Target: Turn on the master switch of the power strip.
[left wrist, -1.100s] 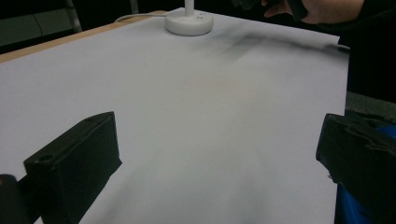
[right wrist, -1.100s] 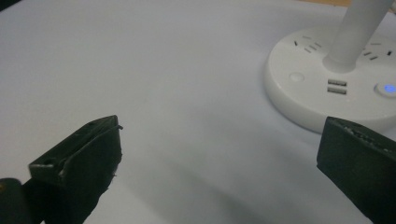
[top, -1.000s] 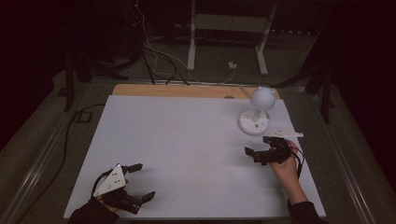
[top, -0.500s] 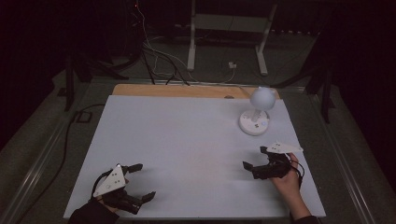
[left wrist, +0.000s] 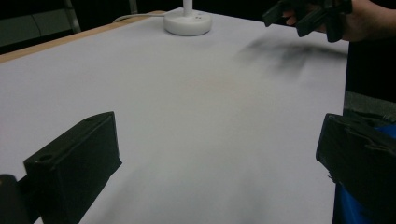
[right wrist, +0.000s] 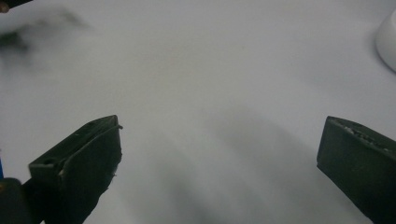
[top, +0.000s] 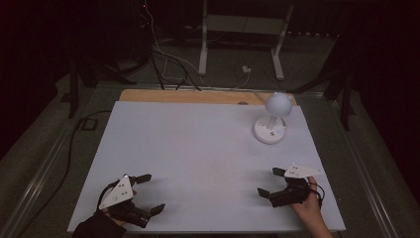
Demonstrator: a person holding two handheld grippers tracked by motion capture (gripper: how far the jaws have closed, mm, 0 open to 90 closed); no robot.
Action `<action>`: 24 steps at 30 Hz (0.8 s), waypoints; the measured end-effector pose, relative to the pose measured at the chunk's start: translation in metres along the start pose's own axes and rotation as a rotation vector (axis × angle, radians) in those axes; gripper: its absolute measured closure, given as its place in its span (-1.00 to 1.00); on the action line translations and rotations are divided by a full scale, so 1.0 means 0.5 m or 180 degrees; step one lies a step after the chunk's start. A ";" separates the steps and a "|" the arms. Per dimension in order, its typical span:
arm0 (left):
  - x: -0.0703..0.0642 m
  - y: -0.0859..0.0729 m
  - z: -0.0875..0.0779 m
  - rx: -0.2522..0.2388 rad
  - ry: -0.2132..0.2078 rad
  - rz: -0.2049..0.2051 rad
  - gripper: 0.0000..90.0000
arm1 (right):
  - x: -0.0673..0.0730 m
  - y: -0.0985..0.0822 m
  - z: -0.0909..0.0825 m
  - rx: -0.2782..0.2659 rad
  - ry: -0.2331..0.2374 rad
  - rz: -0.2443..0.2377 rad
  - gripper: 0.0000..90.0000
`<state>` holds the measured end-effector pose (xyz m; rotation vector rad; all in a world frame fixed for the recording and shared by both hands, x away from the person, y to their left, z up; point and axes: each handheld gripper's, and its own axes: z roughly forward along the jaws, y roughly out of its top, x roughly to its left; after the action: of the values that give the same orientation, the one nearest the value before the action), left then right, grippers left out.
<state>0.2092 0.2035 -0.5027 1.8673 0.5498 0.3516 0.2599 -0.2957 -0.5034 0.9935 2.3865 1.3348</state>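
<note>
Change since earlier: I am pulling my right gripper (top: 272,182) back toward me, away from the lamp (top: 270,120); a second ago it was just in front of the lamp's base, and now it is hovering well nearer my edge of the table (top: 198,144). My left gripper (top: 148,192) is staying where it was.

Lamp: a small white desk lamp with a round base and a ball-shaped head is standing upright at the far right of the white table, touching neither gripper.

Right gripper: its jaws are spread wide with nothing between them; it is sitting nearer me than the lamp, a little to its right.

Left gripper: also gaping wide and carrying nothing, far to the lamp's left and at my edge.

Step in hand: I judge that I am withdrawing after handling the lamp, settling both hands into rest.

Next move: probably just parking the right gripper level with the left, clear of the lamp.

Count: one lamp, two grippers, one table.
</note>
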 end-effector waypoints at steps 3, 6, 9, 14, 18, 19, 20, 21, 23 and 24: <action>0.000 0.000 0.000 0.0000 0.0000 0.0002 -1.00 | 0.003 -0.012 -0.006 -0.0031 0.0001 -0.0092 -1.00; 0.000 0.001 -0.002 -0.0006 -0.0003 0.0004 -1.00 | 0.005 -0.029 -0.011 -0.0055 -0.0077 -0.0157 -1.00; 0.000 0.000 0.000 -0.0001 -0.0009 -0.0008 -1.00 | 0.002 -0.042 -0.013 -0.0030 -0.0102 -0.0207 -1.00; -0.002 0.000 0.002 0.0024 -0.0024 0.0006 -1.00 | -0.006 -0.045 -0.002 -0.0053 -0.0118 -0.0283 -1.00; -0.001 -0.001 0.003 0.0027 -0.0027 -0.0002 -1.00 | -0.005 -0.043 0.005 -0.0018 -0.0134 -0.0327 -1.00; -0.001 -0.001 0.003 0.0027 -0.0027 -0.0005 -1.00 | -0.004 -0.042 0.007 0.0019 -0.0153 -0.0342 -1.00; -0.001 -0.001 0.003 0.0030 -0.0027 -0.0004 -1.00 | -0.003 -0.042 0.008 0.0056 -0.0176 -0.0362 -1.00; -0.001 -0.001 0.003 0.0031 -0.0029 -0.0003 -1.00 | 0.000 -0.041 0.009 0.0084 -0.0203 -0.0392 -1.00; -0.001 -0.001 0.003 0.0029 -0.0028 0.0000 -1.00 | 0.002 -0.039 0.010 0.0090 -0.0196 -0.0391 -1.00; -0.001 -0.001 0.003 0.0030 -0.0025 0.0002 -1.00 | 0.003 -0.038 0.010 0.0081 -0.0185 -0.0380 -1.00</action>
<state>0.2094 0.2022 -0.5036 1.8773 0.5466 0.3424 0.2528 -0.2983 -0.5216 0.8687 2.3845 1.2201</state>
